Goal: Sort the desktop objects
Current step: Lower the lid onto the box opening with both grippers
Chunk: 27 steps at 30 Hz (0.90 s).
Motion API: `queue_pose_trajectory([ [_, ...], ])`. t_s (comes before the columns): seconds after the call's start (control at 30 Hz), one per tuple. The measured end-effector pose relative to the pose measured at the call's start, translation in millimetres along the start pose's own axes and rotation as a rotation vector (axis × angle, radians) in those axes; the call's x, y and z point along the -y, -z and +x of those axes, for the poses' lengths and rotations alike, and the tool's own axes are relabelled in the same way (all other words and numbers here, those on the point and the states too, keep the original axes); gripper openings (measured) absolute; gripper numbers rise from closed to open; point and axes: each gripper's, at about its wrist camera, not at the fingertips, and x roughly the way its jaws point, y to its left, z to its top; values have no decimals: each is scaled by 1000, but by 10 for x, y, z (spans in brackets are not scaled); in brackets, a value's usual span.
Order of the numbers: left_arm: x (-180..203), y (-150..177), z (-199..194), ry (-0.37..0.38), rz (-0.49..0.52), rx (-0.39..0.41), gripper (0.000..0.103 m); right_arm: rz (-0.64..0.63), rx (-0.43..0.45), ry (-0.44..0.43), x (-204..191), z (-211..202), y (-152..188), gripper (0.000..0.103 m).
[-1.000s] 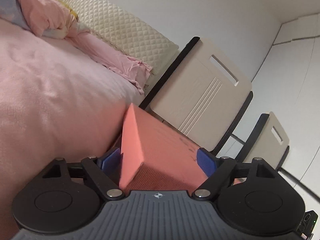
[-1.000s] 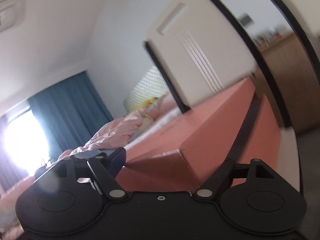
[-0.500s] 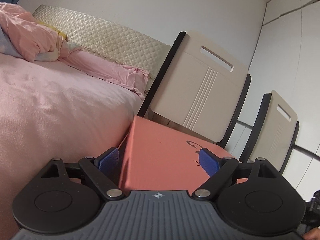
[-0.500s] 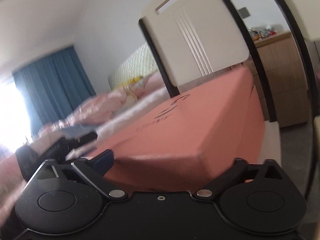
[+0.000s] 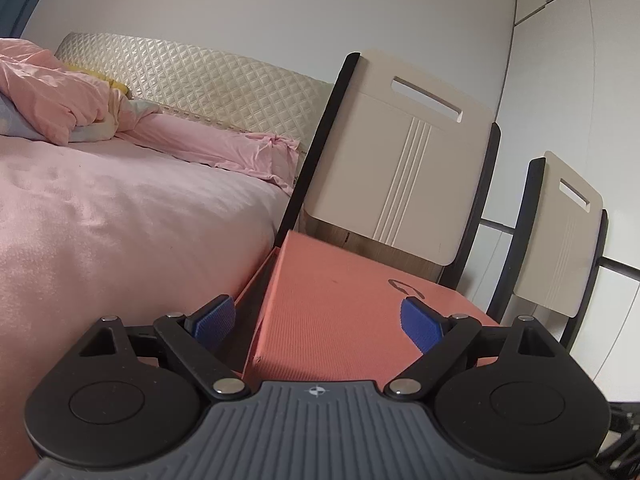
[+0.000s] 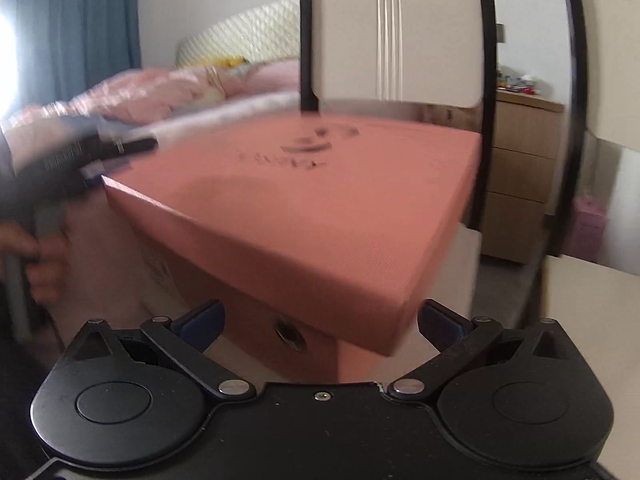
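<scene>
A salmon-pink lidded cardboard box with a dark logo on its lid fills the near field of both views. My left gripper has its blue pads wide apart at one end of the box, the lid edge between them. My right gripper stands wide apart at a corner of the same box, its pads clear of the sides. The left gripper's body and a hand show blurred at the far left of the right wrist view.
A bed with pink bedding and a quilted cream headboard lies left. Two cream chair backs with black frames stand behind the box. A wooden drawer unit stands at the right. A pale tabletop shows under the box.
The box has swung from tilted to level and both views have turned with it. Both grippers' jaws have spread from close around the box to wide apart.
</scene>
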Motion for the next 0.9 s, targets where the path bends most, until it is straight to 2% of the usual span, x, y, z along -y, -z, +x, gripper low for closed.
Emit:
queue_pose_trajectory([
  [0.1,3,8,-5,-2,2,0,93,-38,5,95,-40,25,100,102],
  [0.23,-5,20,-8,-1,3,0,93,-1,12,154,-14,69,187,102],
  [0.4,-19,35,-9,0,5,-1,93,91,58,174,46,153,216,102],
  [0.47,29,18,-45,-3,8,1,93,122,70,155,76,179,246,102],
  [0.63,29,23,-52,-2,11,1,93,84,110,210,41,203,303,102],
  [0.9,40,34,-126,19,15,28,96,174,102,269,400,66,396,102],
])
